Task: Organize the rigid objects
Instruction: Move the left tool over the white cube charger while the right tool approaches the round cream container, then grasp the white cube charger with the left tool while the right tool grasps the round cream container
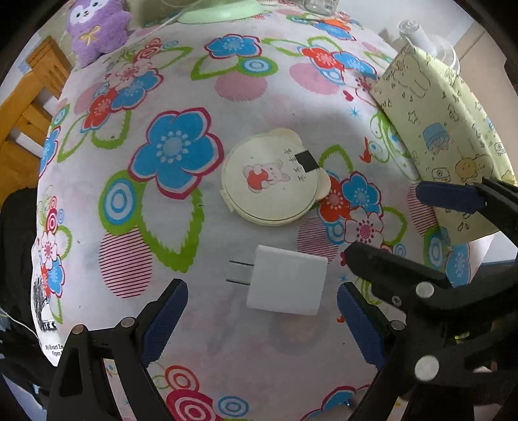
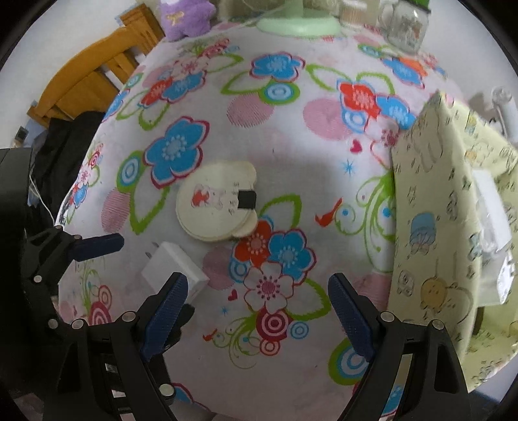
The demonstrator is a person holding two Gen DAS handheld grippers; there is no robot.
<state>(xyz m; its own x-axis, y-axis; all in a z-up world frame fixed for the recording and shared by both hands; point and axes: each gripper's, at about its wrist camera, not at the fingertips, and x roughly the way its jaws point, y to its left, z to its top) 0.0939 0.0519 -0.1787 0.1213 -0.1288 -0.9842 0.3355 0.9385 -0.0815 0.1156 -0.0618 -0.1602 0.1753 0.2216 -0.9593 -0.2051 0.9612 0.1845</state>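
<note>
A white charger plug [image 1: 288,280] lies flat on the flowered tablecloth, prongs to the left, below the wide gap of my open left gripper [image 1: 262,320]; the pads do not touch it. Just beyond it lies a round cream compact [image 1: 272,181] with a bear picture and a black tab. My right gripper [image 1: 385,223] hangs open to the right of both, near a pale yellow fabric box [image 1: 437,113]. In the right wrist view my right gripper [image 2: 259,320] is open over bare cloth, with the charger [image 2: 174,268], the compact [image 2: 217,204] and the left gripper [image 2: 145,278] to its left.
The fabric box [image 2: 437,210] holds white items. At the far edge stand a purple plush toy [image 1: 97,29], a green round base [image 2: 301,24] and a glass jar [image 2: 408,29]. A wooden chair [image 2: 94,74] and dark cloth [image 2: 64,149] lie off the table's left edge.
</note>
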